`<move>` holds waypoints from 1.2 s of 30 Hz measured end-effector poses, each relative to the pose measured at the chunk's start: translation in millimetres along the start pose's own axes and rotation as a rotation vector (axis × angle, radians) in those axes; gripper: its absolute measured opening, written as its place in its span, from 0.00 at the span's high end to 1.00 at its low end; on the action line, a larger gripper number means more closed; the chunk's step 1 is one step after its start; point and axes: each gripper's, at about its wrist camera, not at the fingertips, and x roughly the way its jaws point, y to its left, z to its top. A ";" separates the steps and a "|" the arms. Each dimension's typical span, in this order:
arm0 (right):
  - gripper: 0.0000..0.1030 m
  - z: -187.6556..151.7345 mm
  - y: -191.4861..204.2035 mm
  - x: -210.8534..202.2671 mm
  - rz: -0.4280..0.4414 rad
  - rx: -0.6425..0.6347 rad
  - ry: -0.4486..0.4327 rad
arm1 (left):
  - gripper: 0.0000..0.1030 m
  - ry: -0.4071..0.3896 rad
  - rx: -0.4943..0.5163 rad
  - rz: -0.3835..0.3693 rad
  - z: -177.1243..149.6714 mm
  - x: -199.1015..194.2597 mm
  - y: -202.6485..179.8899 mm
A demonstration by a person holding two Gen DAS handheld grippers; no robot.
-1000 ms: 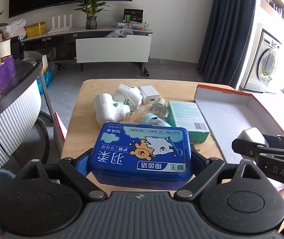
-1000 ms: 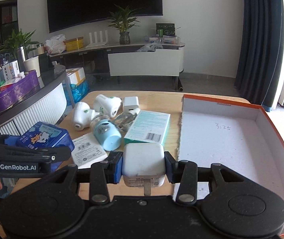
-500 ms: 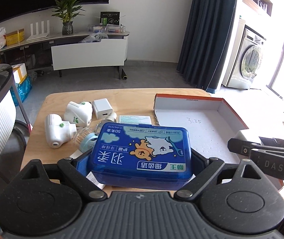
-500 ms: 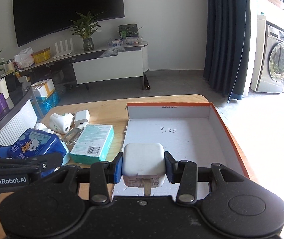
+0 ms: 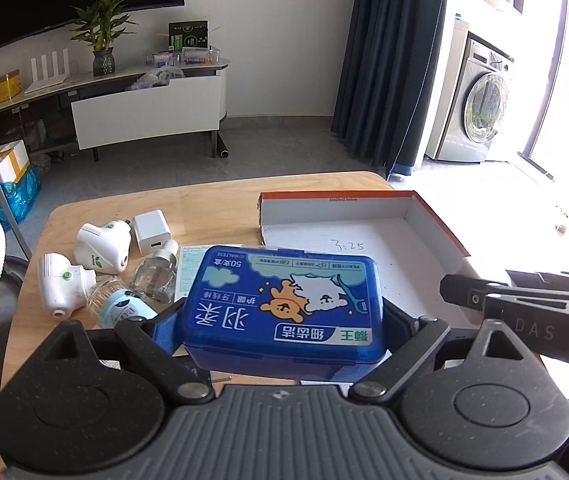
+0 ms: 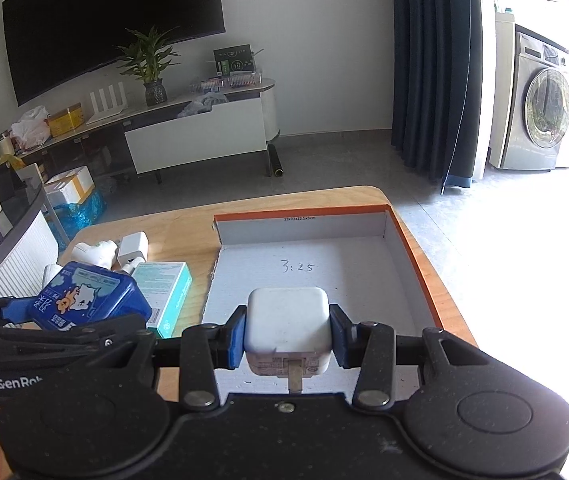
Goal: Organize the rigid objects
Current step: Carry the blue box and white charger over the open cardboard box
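While the left gripper (image 5: 282,316) clamps its fingers on a blue floss box (image 5: 284,304), the right gripper (image 6: 287,330) grips a white charger (image 6: 287,326) above the open cardboard box (image 6: 412,256); at ten o'clock on the counter (image 5: 212,216) lie two white plug-in units (image 5: 102,246), a teal carton (image 6: 164,294) and small bottles (image 5: 154,274)

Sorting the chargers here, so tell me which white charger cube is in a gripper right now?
The larger cube, clamped in the right gripper over the orange-edged box. The smaller one lies on the table.
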 end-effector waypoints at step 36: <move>0.50 35.0 -52.9 55.9 -0.020 -0.001 0.016 | 0.08 0.043 0.033 -0.025 25.0 57.3 -41.8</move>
